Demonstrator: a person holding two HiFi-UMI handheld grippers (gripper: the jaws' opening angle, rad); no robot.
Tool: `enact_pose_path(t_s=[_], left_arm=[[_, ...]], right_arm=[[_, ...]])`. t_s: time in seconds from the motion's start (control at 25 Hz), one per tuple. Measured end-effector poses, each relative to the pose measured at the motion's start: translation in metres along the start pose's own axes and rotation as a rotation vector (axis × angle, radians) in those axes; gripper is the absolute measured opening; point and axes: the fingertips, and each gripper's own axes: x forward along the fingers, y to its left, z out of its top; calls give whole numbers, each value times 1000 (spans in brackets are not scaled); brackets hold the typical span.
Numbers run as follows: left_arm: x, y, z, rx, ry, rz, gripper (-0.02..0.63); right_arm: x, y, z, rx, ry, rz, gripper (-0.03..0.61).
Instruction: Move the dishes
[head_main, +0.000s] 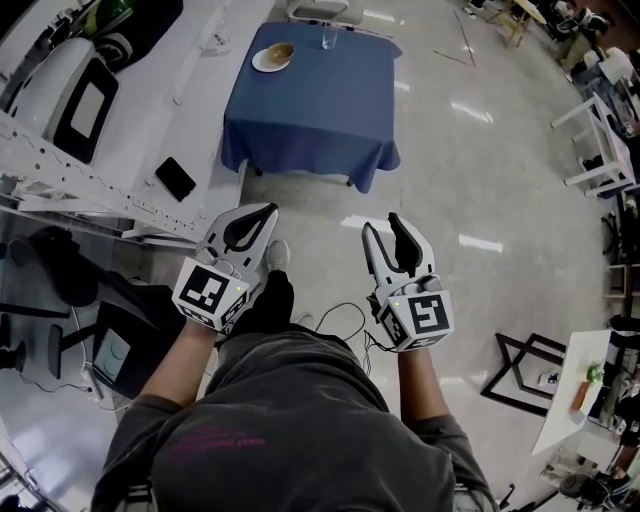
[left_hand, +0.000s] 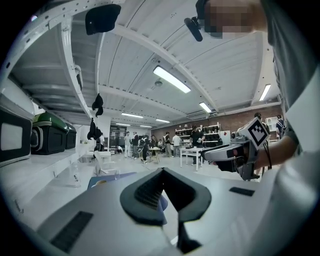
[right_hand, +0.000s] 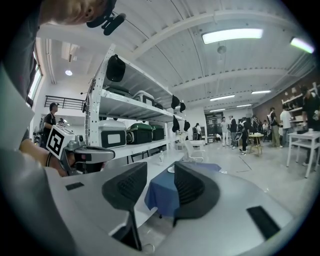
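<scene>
Standing on a glossy floor (head_main: 470, 150) with one tool in each hand, both held out in front of the waist, side by side and close to level. Holds the left tool (head_main: 268, 213) clenched: jaws pressed together, nothing caught in them. Holds the right tool (head_main: 381, 224) released: jaws apart, only open air in the gap.

Well ahead of both tools and apart from them, a bench (head_main: 310, 110) draped in a blue cloth. At the bench's far end, ahead of the left tool, a white plate (head_main: 272, 57) with something brownish on it. Just right of the plate, not touching it and nearer the right tool's line, a clear glass (head_main: 330, 38) standing upright. Beyond the bench, a white chair (head_main: 320, 8).

To the left of the left tool, a white shelving rack (head_main: 120, 130). On its shelf, near that tool, a flat black device (head_main: 175, 178). Farther ahead along the same rack, a white case (head_main: 85, 95) with a dark panel.

Far past the bench, seen along the left tool's jaws, people (left_hand: 145, 145) standing among white tables.
</scene>
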Motion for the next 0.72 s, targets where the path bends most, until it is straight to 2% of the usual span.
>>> enact_pose_path(t_s=[0.32, 0.72], left_arm=[[58, 53, -6, -19, 6, -33, -2], [121, 156, -2, -45, 38, -59, -2]], right_arm=[[66, -32, -4, 3, 25, -16, 153], [183, -60, 10, 31, 71, -39, 153]])
